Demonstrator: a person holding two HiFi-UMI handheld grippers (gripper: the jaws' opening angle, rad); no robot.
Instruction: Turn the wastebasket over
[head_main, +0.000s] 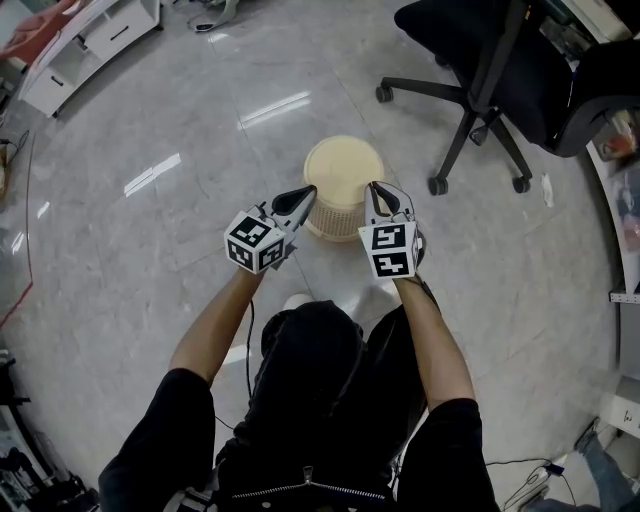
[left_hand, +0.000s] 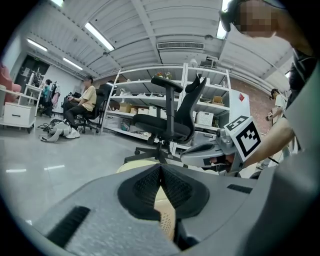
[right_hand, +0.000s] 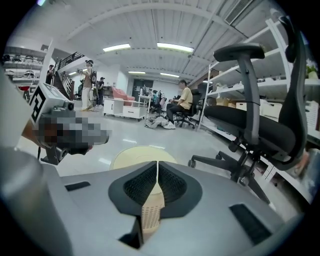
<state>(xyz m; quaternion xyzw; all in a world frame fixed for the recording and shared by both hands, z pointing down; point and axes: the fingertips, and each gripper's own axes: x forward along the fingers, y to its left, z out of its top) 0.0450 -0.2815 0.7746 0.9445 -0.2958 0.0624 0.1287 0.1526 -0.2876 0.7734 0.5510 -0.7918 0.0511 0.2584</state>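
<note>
The cream wastebasket (head_main: 344, 170) stands on the grey floor with its solid base up and its mesh wall below. My left gripper (head_main: 307, 191) hovers at its near left side and my right gripper (head_main: 374, 188) at its near right side, both just above the floor-standing basket. Each has its jaws shut tip to tip with nothing between them. In the left gripper view the basket (left_hand: 134, 166) shows just beyond the shut jaws, with the right gripper (left_hand: 200, 150) across from it. The right gripper view shows the basket's base (right_hand: 137, 154) behind the shut tips.
A black office chair (head_main: 480, 90) on a five-wheel base stands just beyond the basket to the right. A white low cabinet (head_main: 90, 40) is at the far left. Shelving (left_hand: 150, 110) and seated people (left_hand: 82, 105) are far off. The person's legs are directly below the grippers.
</note>
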